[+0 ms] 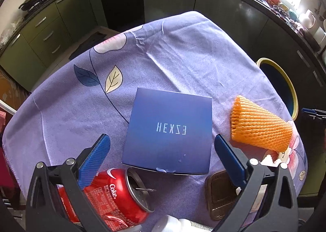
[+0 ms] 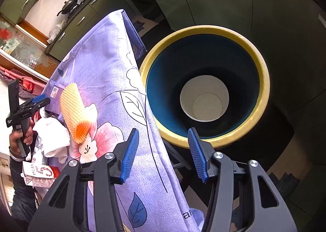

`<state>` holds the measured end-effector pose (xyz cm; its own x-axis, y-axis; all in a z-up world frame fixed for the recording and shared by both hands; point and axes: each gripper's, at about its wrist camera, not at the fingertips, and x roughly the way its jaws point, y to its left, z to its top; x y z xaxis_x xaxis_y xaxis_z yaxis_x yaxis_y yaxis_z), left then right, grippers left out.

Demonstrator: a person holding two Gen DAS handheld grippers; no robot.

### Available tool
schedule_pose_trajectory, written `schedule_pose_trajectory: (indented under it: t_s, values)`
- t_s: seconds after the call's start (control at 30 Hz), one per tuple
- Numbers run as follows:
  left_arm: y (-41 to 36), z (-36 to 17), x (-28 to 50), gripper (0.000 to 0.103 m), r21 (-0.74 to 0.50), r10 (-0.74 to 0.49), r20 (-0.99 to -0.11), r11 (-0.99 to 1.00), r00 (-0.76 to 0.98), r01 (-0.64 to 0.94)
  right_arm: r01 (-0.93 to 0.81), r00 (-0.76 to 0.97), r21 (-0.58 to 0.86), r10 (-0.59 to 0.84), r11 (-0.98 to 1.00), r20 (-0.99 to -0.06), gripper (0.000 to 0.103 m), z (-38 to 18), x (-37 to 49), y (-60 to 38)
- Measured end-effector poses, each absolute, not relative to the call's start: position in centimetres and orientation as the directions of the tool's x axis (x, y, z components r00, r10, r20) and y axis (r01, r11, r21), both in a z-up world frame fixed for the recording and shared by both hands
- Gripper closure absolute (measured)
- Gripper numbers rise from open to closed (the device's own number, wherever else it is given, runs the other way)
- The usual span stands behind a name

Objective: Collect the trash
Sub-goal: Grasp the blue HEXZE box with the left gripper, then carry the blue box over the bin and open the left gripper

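My left gripper (image 1: 162,140) is open and empty, its jaws either side of the near end of a dark blue HEXZE box (image 1: 169,130) on the purple tablecloth (image 1: 163,64). A red Coke can (image 1: 110,195) lies on its side under the left finger. An orange foam net sleeve (image 1: 258,125) lies right of the box. A brown flat packet (image 1: 222,195) lies near the right finger. My right gripper (image 2: 163,140) is open and empty above the table's edge, beside a yellow-rimmed bin (image 2: 262,81) holding a white paper cup (image 2: 203,99). The sleeve also shows in the right wrist view (image 2: 73,109).
White crumpled tissue (image 2: 53,136) and a red-and-white carton (image 2: 40,174) lie at the table's near side. The bin (image 1: 285,81) stands on the floor right of the table. Green kitchen cabinets (image 1: 51,28) and a stove with a wok (image 1: 30,1) run behind.
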<state>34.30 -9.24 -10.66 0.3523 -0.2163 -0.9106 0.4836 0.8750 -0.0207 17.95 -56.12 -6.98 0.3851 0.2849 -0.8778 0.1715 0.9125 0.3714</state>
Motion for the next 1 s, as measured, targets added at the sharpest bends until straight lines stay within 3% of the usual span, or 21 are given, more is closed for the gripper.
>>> schedule_pose_trajectory:
  t_s: [0.17,0.2,0.23,0.5,1.0]
  values:
    - [-9.6,-11.4,34.4,0.007,-0.022,-0.217,-0.913,0.872,0.345,0.49,0.169,0.381,0.377,0.292,0.911,-0.877,0.052,-7.6,18.3,-56.0]
    - [-9.7,-11.5,34.3,0.014,-0.019,-0.215,-0.914,0.871,0.345,0.491,0.169,0.381,0.377,0.293,0.911,-0.877,0.052,-7.7,18.4,-56.1]
    - [-9.8,-11.6,34.3,0.027,-0.023,-0.218,-0.916,0.868,0.338,0.496,0.169,0.381,0.378,0.294,0.91,-0.877,0.052,-7.8,18.5,-56.1]
    - [-10.0,-11.3,33.9,0.029,-0.036,-0.22,-0.924,0.864,0.313,0.502,0.164,0.387,0.388,0.303,0.907,-0.871,0.05,-8.4,18.8,-56.0]
    - [-14.7,-5.1,31.6,0.029,-0.071,-0.312,-0.893,0.809,0.325,0.583,0.164,0.423,0.414,0.316,0.895,-0.849,0.05,-8.8,18.1,-57.3]
